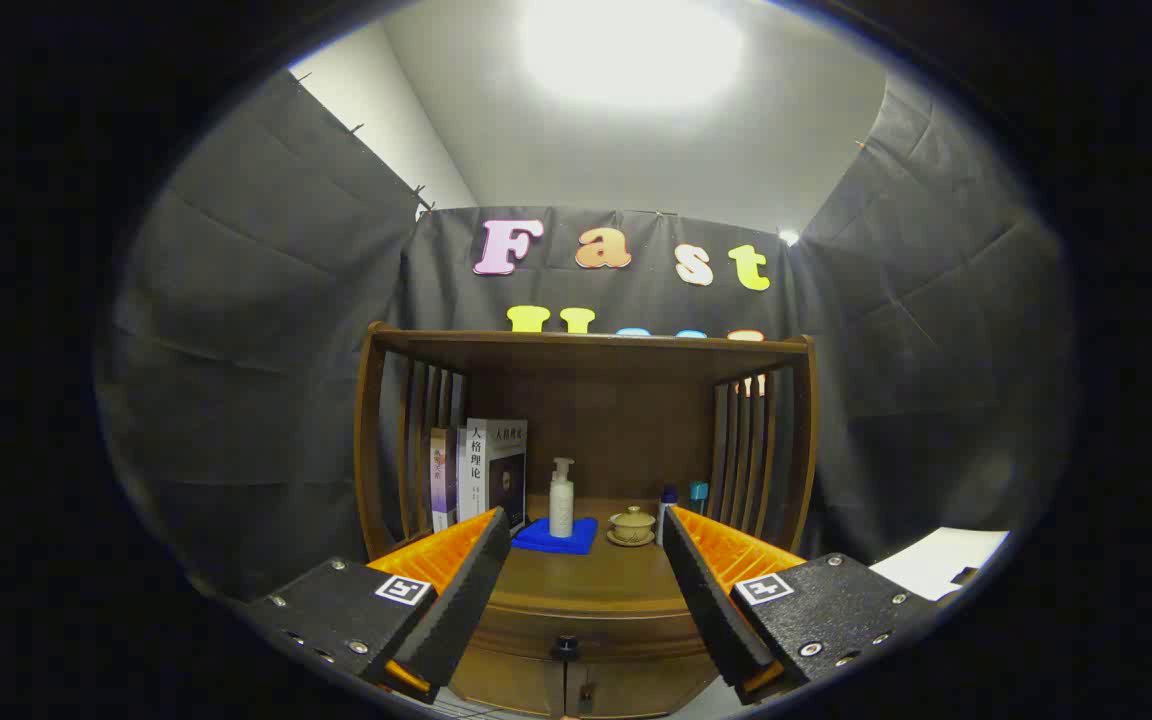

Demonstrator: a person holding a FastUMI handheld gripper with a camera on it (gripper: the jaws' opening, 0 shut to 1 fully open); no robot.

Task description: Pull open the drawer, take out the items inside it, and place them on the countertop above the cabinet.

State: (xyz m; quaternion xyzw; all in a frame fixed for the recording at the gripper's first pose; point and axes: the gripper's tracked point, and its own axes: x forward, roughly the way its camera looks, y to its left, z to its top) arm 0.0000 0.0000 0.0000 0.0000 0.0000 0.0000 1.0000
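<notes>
A wooden cabinet (586,420) with a slatted shelf frame stands ahead of me. Its drawer (576,630) sits closed below the countertop (586,575), with a small dark knob (565,645) at its middle. My gripper (586,560) is open, its fingers wide apart and nothing between them. The knob lies low between the fingers, a short way ahead. The inside of the drawer is hidden.
On the countertop stand several books (481,470) at the left, a white pump bottle (562,498) on a blue cloth (556,536), a small lidded cup (632,525) and two small bottles (681,497) at the right. Cabinet doors (576,690) sit below the drawer. A white surface (941,560) lies to the right.
</notes>
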